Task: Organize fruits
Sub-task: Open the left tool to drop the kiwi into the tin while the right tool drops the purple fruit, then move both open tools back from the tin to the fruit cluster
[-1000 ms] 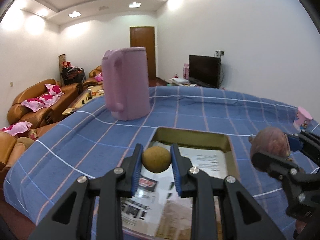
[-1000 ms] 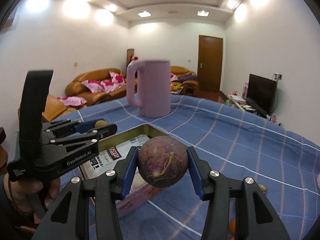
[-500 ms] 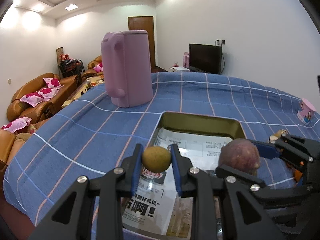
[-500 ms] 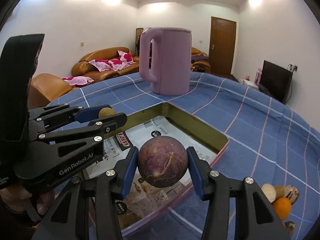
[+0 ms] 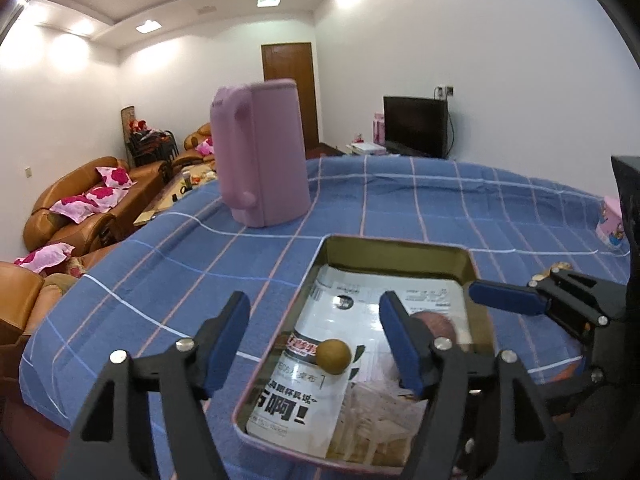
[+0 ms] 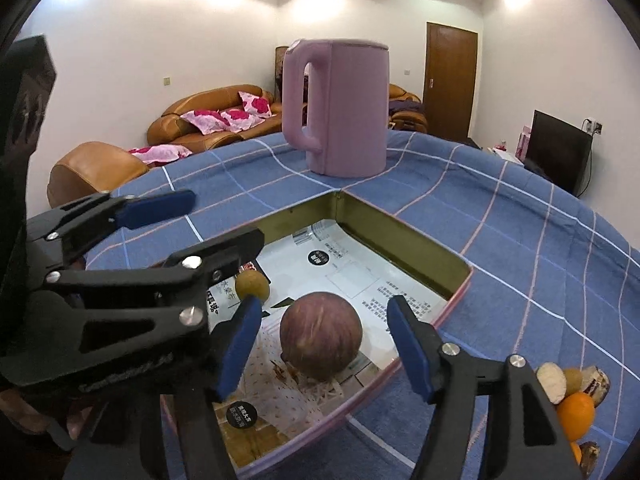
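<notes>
A small round brown fruit [image 5: 334, 356] [image 6: 252, 285] lies on the printed paper inside the shallow metal tray [image 5: 396, 248] [image 6: 400, 240]. My left gripper [image 5: 314, 336] [image 6: 226, 220] hangs just above it, its jaws opening, and the blue pads do not touch the fruit. A larger purple round fruit [image 6: 320, 336] [image 5: 434, 324] rests on the tray floor to the right of it. My right gripper [image 6: 324, 340] stands over this one with its jaws opening and a gap on both sides. In the left wrist view only one blue right fingertip [image 5: 508, 302] shows.
A tall pink kettle [image 5: 264, 160] [image 6: 340, 108] stands on the blue checked tablecloth beyond the tray. A pile of loose fruit [image 6: 572, 392], one of them orange, lies on the cloth right of the tray. A small pink box [image 5: 612, 220] sits at the far right.
Both grippers came down over the tray holding their fruits, then spread their jaws. The brown fruit and the purple fruit have left the pads and now lie in the tray.
</notes>
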